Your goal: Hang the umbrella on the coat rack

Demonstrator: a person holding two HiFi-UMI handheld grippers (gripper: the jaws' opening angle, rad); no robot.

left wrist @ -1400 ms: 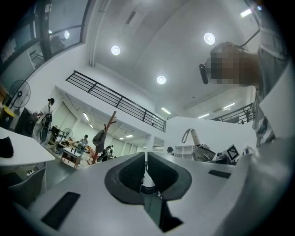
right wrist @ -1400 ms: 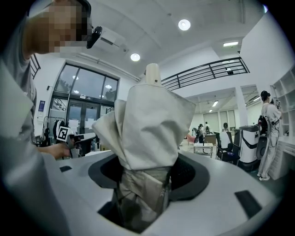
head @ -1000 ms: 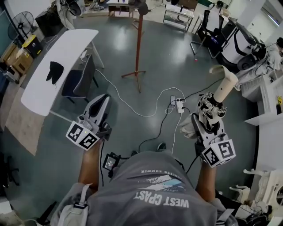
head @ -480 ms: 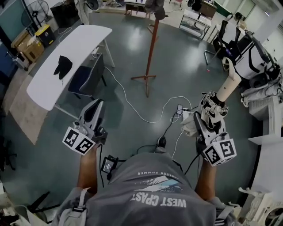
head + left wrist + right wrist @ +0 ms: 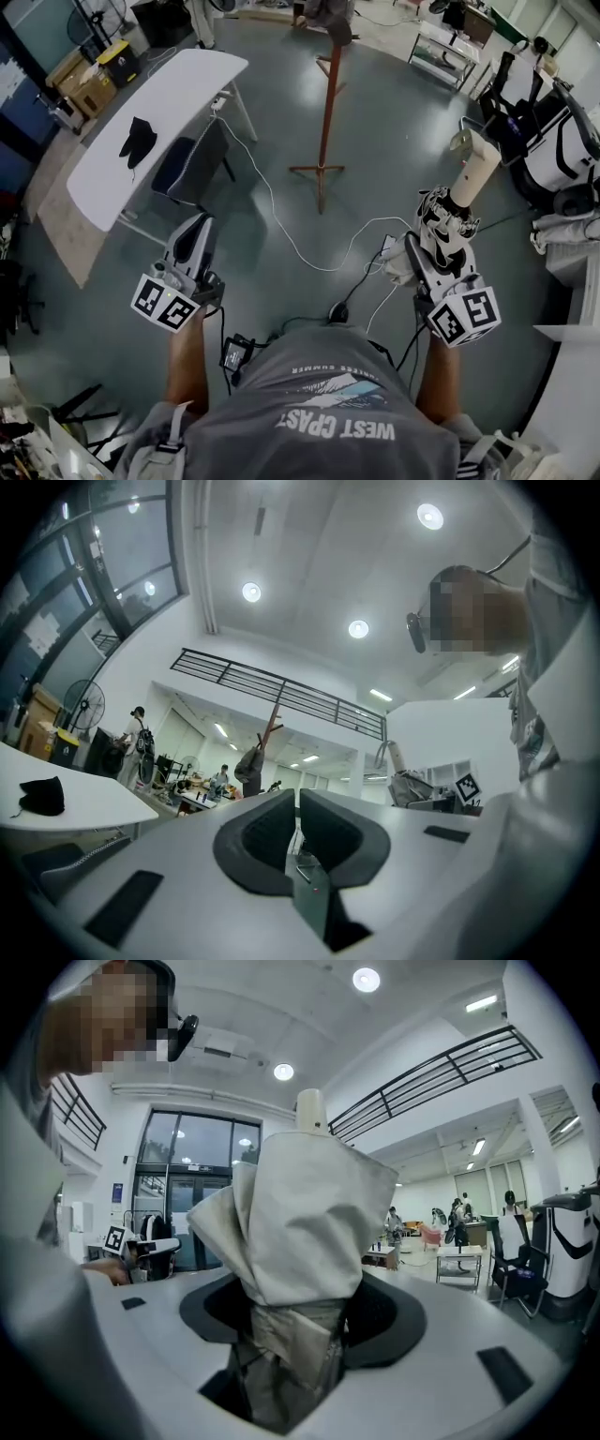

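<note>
A folded cream umbrella [image 5: 464, 181] stands upright in my right gripper [image 5: 441, 231], which is shut on its bundled fabric [image 5: 300, 1222]; its tip points up. The reddish-brown coat rack [image 5: 324, 112] stands on the grey floor ahead, a dark bag hanging at its top [image 5: 251, 763]. My left gripper [image 5: 192, 246] is held at the left with its jaws shut and nothing between them [image 5: 296, 829]. Both grippers are well short of the rack.
A long white table [image 5: 150, 127] with a black cloth [image 5: 137, 139] and a dark chair [image 5: 192, 162] stand at the left. White cables and a power strip [image 5: 386, 249] lie on the floor. Shelves, chairs and equipment crowd the right side.
The view has advanced toward the coat rack, which now appears nearer and more central. Both grippers keep their pose, the right still holding the umbrella.
</note>
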